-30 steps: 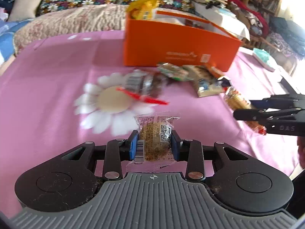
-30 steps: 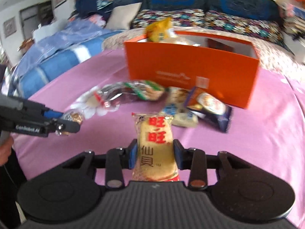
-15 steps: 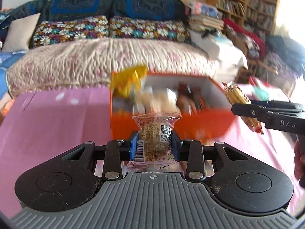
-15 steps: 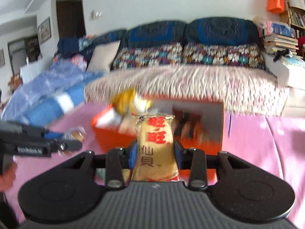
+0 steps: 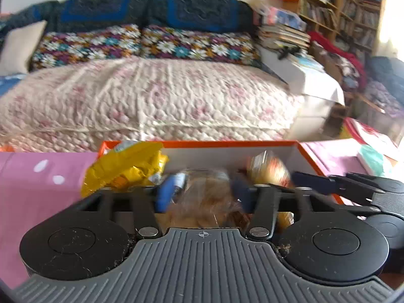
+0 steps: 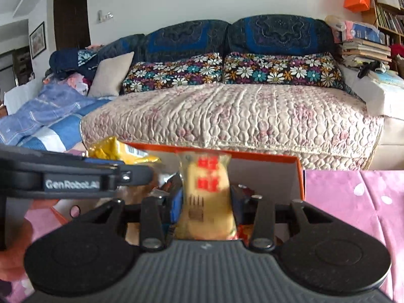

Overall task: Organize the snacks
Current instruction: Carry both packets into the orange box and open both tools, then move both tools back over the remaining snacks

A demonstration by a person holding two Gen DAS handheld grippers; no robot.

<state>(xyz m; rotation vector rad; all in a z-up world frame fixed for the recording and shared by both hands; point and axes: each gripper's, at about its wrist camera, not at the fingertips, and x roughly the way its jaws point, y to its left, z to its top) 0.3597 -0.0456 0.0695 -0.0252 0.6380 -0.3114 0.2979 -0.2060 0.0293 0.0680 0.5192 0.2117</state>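
Observation:
An orange box (image 5: 306, 157) with snacks inside stands on the pink tablecloth. My left gripper (image 5: 204, 192) is over the box; its jaws stand wider apart, with a blurred brown snack packet (image 5: 204, 199) between them, seemingly loose. A yellow bag (image 5: 126, 168) sticks out at the box's left end. My right gripper (image 6: 205, 197) is over the same box (image 6: 298, 174), with its jaws spread a little and a yellow rice cracker packet with red characters (image 6: 205, 194) between them. Each gripper shows in the other's view: the right one (image 5: 328, 184) and the left one (image 6: 75, 179).
The pink tablecloth (image 5: 38, 176) (image 6: 353, 202) lies on both sides of the box. A sofa with a quilted cover (image 6: 240, 116) and flowered cushions is behind. Stacked books (image 5: 285, 35) and shelves are at the right.
Both grippers have moved forward over the orange box. Both grippers' jaws have opened wider; the brown packet now sits lower and blurred, and the cracker packet blurs between the right jaws.

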